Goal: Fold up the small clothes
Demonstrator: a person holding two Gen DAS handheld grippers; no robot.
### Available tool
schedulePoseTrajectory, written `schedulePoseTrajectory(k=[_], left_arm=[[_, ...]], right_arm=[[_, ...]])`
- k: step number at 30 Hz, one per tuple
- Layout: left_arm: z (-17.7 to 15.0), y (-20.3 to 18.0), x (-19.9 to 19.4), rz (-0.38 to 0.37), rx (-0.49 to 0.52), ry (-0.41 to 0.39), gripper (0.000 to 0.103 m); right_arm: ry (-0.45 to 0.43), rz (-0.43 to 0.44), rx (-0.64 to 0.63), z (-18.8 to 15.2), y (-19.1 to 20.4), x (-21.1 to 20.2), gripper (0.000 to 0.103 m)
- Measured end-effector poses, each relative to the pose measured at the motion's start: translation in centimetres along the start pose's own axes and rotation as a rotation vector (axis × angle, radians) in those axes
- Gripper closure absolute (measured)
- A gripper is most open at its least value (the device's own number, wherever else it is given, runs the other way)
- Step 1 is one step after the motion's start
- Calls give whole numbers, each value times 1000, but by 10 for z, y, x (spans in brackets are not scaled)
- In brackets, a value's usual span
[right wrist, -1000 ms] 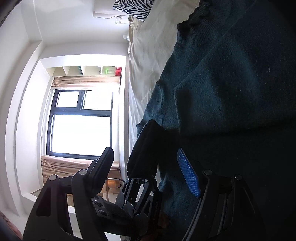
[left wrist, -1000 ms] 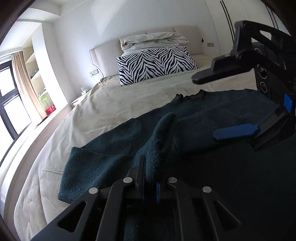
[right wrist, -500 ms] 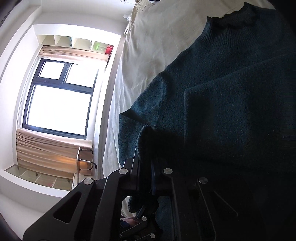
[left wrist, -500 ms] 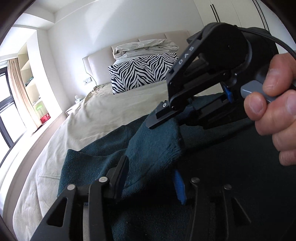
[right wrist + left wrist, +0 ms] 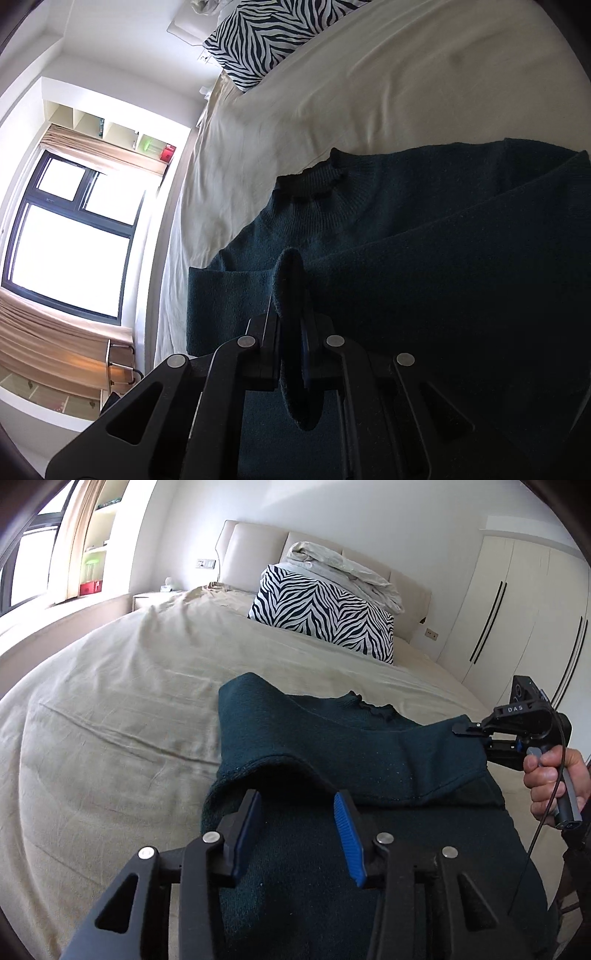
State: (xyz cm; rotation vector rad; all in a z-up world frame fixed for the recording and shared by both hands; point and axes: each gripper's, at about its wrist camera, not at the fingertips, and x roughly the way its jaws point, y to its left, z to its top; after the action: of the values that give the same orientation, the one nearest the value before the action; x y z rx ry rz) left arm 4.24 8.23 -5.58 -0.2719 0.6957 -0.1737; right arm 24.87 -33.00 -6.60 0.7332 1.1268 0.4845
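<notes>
Released a moment ago by the left claw (image 5: 297,812), whose jaws are now closing on nothing, the dark green sweater (image 5: 351,749) lies half-folded on the bed (image 5: 122,709); the right claw (image 5: 291,332) pinches its knit edge tight.

- My gripper pads (image 5: 349,840) are blue.
- The sweater (image 5: 369,753) is dark teal.
- The bedsheet (image 5: 129,701) is beige.
- The pillow (image 5: 325,616) carries black-and-white zebra stripes.

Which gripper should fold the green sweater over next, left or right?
Probably the right gripper: it is shut on a pinch of the green sweater. The left gripper holds nothing; its jaws are closing with no fabric pressed between them, only the sweater lying beneath on the bed.
</notes>
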Motion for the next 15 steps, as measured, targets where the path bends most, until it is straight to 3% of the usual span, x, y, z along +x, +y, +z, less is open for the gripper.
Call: schedulePoseTrajectory(k=[4, 10, 15], left_arm=[[11, 27, 0, -8, -99, 8, 70], [37, 47, -3, -18, -164, -26, 70], [66, 51, 28, -97, -202, 22, 75]], right_arm=[[-9, -29, 55, -3, -38, -6, 96], [-35, -47, 112, -1, -66, -6, 96], [-34, -60, 128, -6, -70, 3, 96]])
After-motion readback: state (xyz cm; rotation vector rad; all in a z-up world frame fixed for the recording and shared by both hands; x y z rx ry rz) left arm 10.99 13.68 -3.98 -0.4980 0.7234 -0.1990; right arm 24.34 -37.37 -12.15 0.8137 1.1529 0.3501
